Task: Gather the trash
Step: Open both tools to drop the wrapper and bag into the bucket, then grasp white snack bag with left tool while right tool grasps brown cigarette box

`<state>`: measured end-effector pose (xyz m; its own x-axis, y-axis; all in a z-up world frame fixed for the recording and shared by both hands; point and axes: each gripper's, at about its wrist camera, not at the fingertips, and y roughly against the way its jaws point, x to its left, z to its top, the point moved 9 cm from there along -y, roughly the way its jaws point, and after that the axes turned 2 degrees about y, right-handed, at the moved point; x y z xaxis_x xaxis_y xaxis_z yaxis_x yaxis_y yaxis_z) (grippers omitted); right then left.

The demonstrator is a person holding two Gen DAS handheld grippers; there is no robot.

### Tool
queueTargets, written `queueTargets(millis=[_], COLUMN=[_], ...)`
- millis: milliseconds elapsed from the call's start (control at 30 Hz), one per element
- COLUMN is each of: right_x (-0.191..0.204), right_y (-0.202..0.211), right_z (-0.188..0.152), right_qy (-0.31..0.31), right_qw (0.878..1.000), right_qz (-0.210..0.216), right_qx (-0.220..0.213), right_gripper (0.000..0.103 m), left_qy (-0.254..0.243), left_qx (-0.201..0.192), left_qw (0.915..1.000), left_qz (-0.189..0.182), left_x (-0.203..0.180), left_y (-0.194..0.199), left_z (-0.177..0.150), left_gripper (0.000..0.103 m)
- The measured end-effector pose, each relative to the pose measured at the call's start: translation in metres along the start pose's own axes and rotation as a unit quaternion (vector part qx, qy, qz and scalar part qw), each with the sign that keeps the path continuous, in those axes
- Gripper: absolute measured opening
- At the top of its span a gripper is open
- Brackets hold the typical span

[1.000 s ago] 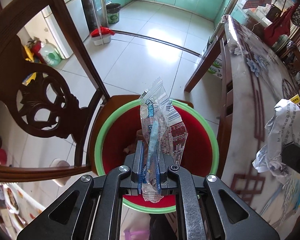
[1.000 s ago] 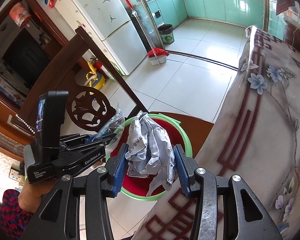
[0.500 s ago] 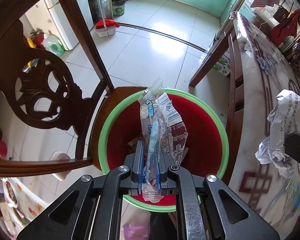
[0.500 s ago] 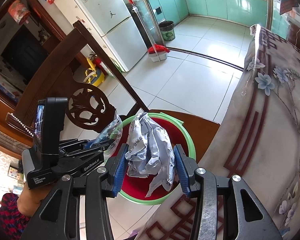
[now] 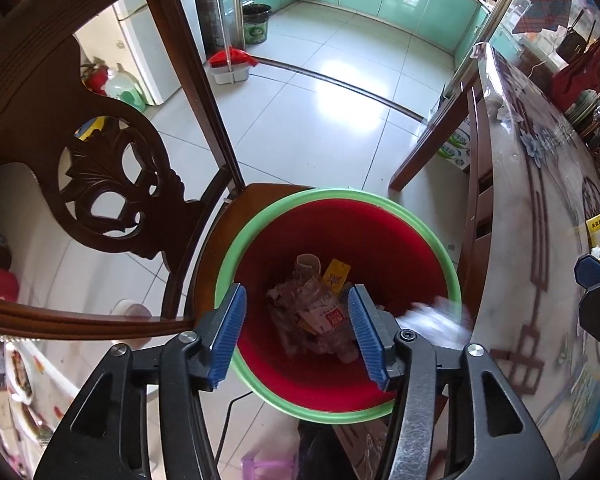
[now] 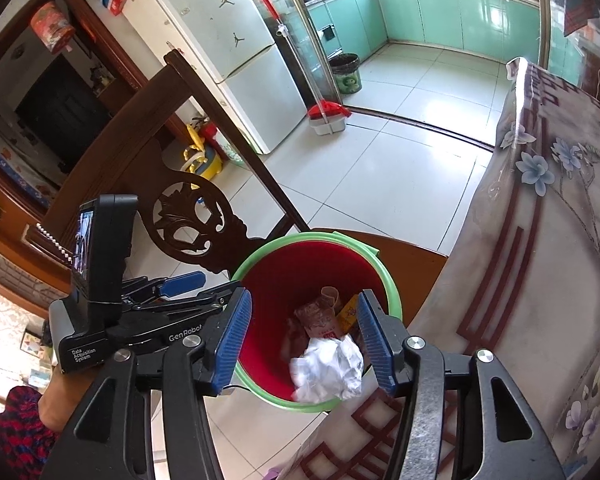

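Paper ball (image 6: 327, 369) drops into red bin (image 6: 374, 270) between opening right claw (image 6: 305, 342).

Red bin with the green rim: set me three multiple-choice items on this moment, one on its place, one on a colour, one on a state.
1. Where does the bin stand?
A. on the chair seat
B. on the table
C. on the kitchen floor

2. What colour are the gripper pads?
A. red
B. blue
C. green

3. What is between the left gripper's pads?
A. a wrapper
B. a paper ball
C. nothing

Key: 1 A, the wooden chair seat shows under its rim. 2 B, ribbed blue pads in both views. 3 C, its jaws are opening, with only trash down in the bin behind them.
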<state>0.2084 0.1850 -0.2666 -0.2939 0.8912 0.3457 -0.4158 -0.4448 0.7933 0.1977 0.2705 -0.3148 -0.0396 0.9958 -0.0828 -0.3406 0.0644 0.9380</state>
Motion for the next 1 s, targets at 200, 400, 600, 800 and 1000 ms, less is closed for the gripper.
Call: queueTargets(millis=[200, 400, 600, 800, 1000], right_x=[-0.013, -0.061, -0.16, -0.295, -0.458], right_y=[0.026, 0.082, 0.164, 0.259, 0.315], right_z=[-0.009, -0.028, -0.062, -0.11, -0.15], right_qy=[-0.006, -0.011, -0.068, -0.12, -0.055], right_qw=[1.0, 0.997, 0.983, 0.955, 0.929], right_qz=[-0.009, -0.065, -0.152, -0.256, -0.365], right_qx=[-0.021, -0.051, -0.077, -0.092, 0.001], right_gripper=[0.054, 0.054, 0.058, 0.058, 0.062], left_qy=[-0.003, -0.027, -0.087, -0.104, -0.127], left_qx=[-0.011, -0.019, -0.013, -0.029, -0.045], left_qw=[0.9998, 0.9985, 0.9936, 0.9905, 0.9865], left_qz=[-0.015, -0.043, -0.072, -0.084, -0.093], left_x=[-0.01, -0.046, -0.108, -0.166, -0.239], left_y=[0.016, 0.035, 0.046, 0.061, 0.073], left_z=[-0.006, -0.018, -0.037, -0.046, -0.056], left_gripper=[0.057, 0.064, 0.066, 0.069, 0.077])
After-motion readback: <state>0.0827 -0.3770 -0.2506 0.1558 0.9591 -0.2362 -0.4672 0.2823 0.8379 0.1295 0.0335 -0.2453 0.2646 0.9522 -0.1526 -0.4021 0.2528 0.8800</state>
